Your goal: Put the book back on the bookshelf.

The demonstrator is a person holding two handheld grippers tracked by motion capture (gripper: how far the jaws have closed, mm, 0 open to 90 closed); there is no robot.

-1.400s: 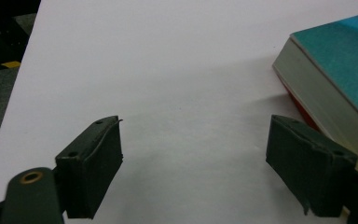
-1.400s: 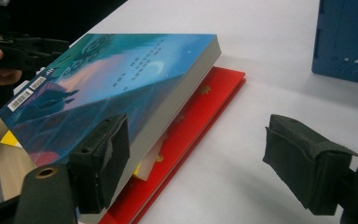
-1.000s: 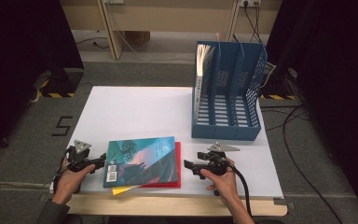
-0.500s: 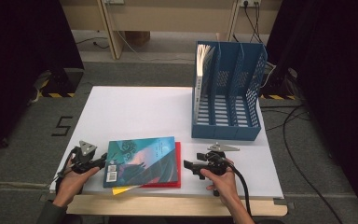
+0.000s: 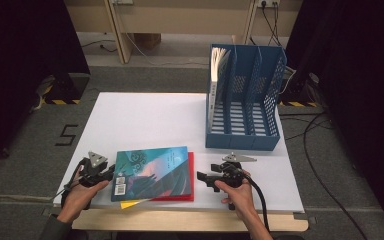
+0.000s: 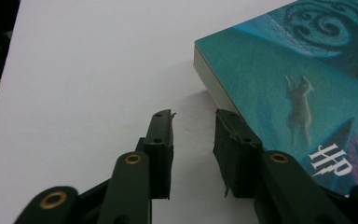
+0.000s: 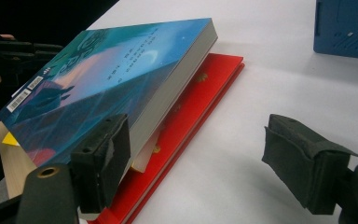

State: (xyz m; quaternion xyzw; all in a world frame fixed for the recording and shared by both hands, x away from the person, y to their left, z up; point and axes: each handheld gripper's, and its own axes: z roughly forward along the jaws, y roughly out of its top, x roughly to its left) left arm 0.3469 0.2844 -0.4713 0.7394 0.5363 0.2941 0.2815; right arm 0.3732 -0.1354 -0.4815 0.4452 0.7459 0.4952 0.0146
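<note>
At the near left corner of the white table (image 5: 145, 112), the left gripper (image 5: 111, 172) lies low beside the left edge of the teal book (image 5: 152, 172). Its jaws have just been closing and now stand drawn together, with only bare tabletop in the narrow gap between them — one jaw sits right at the book's corner (image 6: 205, 60), but nothing is pinched. The teal book rests near the front edge of the table, on top of a red book (image 5: 190, 190), with a yellow sheet (image 5: 130, 203) poking out beneath on the near side. To the right of the stack, the right gripper (image 5: 202, 178) points at the books with its jaws spread wide — one pad (image 7: 105, 154) sits against the teal book's page edge, the other stands well clear over the table. Farther off on the right stands a blue file rack (image 5: 245, 107), with a book (image 5: 216, 75) upright in its leftmost slot.
</note>
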